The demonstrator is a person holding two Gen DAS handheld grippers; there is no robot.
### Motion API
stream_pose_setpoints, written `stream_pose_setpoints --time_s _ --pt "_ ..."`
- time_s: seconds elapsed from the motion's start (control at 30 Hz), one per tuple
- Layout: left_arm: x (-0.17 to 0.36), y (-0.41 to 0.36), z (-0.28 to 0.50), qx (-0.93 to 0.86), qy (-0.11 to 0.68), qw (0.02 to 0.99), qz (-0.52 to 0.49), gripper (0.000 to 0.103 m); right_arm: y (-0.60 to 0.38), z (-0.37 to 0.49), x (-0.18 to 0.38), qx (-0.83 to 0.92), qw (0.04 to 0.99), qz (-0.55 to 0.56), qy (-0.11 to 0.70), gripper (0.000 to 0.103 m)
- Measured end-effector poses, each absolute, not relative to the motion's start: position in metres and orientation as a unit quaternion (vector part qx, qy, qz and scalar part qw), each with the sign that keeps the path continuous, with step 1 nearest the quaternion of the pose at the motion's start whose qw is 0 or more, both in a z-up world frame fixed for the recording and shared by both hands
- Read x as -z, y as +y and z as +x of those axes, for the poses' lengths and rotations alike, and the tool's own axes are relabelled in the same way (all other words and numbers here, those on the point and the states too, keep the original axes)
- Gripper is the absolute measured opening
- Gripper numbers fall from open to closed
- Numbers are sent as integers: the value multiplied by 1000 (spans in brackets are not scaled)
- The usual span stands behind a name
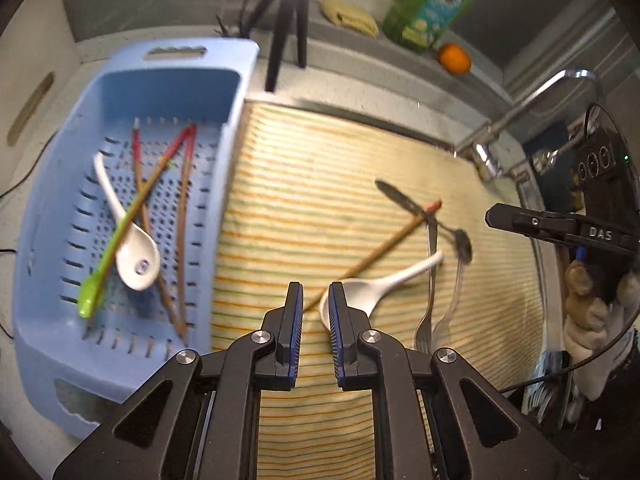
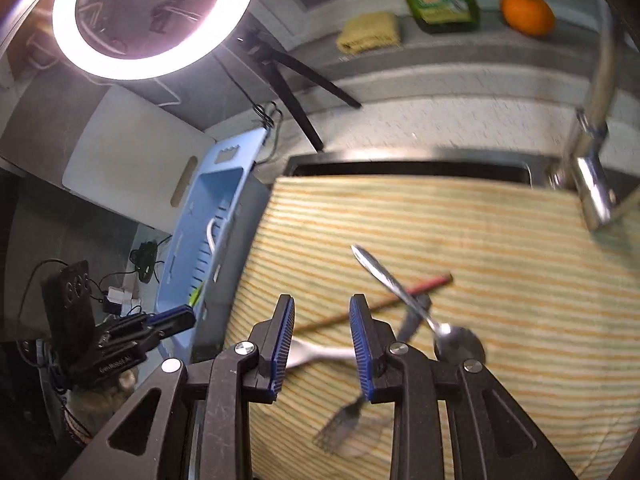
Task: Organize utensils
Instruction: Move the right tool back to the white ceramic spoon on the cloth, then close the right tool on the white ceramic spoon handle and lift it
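Observation:
A blue perforated basket at the left holds a white spoon, a green utensil and several brown chopsticks. On the striped cloth lie a white ceramic spoon, one chopstick, a metal spoon and two forks. My left gripper is open and empty just above the white spoon's bowl. My right gripper is open and empty above the white spoon's handle, with a fork, the metal spoon and the chopstick close by.
A faucet stands at the right. A green bottle, an orange and a yellow sponge sit on the back ledge. A tripod and ring light stand behind the basket. A white cutting board leans at the left.

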State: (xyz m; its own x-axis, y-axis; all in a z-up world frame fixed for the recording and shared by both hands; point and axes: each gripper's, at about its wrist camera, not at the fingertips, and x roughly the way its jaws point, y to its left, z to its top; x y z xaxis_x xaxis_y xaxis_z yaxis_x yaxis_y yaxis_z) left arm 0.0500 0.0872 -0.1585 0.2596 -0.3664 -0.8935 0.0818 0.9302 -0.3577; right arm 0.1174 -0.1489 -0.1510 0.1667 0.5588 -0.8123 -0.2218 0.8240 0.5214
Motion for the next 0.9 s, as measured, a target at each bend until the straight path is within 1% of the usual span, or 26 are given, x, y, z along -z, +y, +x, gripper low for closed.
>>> stream_pose_setpoints --time_s 0.1,0.4,0.67,0.9 --pt "166 76 49 143 604 777 -108 12 -159 106 172 -263 724 177 613 26" --pt "180 58 56 140 627 762 -74 12 -147 79 218 -266 682 220 645 26" --pt "195 50 53 149 646 746 -65 12 -154 88 235 -234 687 252 640 26" --pt "198 45 52 155 649 741 -71 12 -149 99 243 -218 693 258 637 26"
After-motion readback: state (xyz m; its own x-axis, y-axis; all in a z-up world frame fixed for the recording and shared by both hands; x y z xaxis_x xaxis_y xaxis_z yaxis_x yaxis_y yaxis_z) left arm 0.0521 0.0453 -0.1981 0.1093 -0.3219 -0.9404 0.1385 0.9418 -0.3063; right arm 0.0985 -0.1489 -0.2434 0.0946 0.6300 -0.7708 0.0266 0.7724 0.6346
